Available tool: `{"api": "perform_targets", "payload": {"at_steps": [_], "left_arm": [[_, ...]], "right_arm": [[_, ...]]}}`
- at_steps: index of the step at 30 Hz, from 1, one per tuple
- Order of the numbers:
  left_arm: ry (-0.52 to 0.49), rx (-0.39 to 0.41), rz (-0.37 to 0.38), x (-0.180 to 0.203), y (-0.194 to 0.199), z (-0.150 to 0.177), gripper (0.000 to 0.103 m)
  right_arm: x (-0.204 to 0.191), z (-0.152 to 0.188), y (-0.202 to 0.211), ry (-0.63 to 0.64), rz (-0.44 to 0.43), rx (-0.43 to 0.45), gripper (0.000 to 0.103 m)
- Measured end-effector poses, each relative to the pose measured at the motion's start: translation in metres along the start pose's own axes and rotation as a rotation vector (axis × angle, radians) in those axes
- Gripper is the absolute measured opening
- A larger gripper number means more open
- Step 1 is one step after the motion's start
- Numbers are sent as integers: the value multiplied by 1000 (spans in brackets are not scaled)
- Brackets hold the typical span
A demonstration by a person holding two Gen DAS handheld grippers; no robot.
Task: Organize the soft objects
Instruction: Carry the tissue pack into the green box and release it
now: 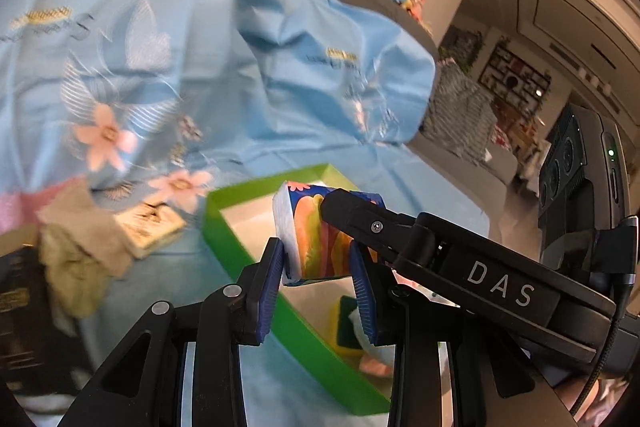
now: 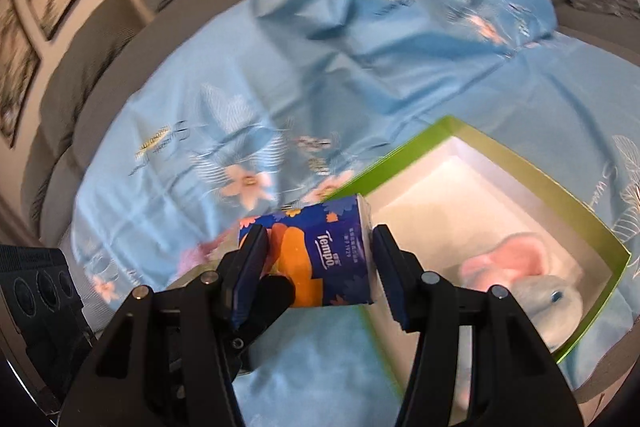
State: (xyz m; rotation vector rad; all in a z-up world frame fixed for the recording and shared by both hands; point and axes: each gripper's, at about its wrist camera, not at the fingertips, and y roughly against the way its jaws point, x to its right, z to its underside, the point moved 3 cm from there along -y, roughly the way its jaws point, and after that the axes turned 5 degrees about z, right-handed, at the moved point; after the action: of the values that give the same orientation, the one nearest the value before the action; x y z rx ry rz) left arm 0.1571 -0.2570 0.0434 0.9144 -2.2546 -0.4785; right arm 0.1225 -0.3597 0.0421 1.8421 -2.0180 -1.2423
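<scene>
Tissue pack (image 1: pixel 316 227), blue/orange wrap, sits between both claws above the near edge of the green box (image 1: pixel 224 227). Left claw (image 1: pixel 320 267): pads against the pack's short sides, grasping it. Right claw (image 2: pixel 320 275): pads flank the pack ends, gap visible on one side; grip or release, cannot tell. Looks like a handover or steadying hold prior to drop-in. Box on blue sheet (image 2: pixel 280 87) over sofa; plush toy (image 2: pixel 532 279) and sponge (image 1: pixel 344 323) already inside.

One tissue pack (image 2: pixel 320 255), one green box (image 2: pixel 520 163)
</scene>
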Motion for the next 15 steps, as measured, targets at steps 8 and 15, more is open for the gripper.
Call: {"api": "perform_targets", "payload": {"at_steps": [8,15], "left_arm": [[36,-100,69,-4,-52,11,34],[55,-151,97,-6,-71,18,34]], "right_arm": [[41,1,-23,-86,104,-15,53],[61,0,-33,-127,162,-16,53]]}}
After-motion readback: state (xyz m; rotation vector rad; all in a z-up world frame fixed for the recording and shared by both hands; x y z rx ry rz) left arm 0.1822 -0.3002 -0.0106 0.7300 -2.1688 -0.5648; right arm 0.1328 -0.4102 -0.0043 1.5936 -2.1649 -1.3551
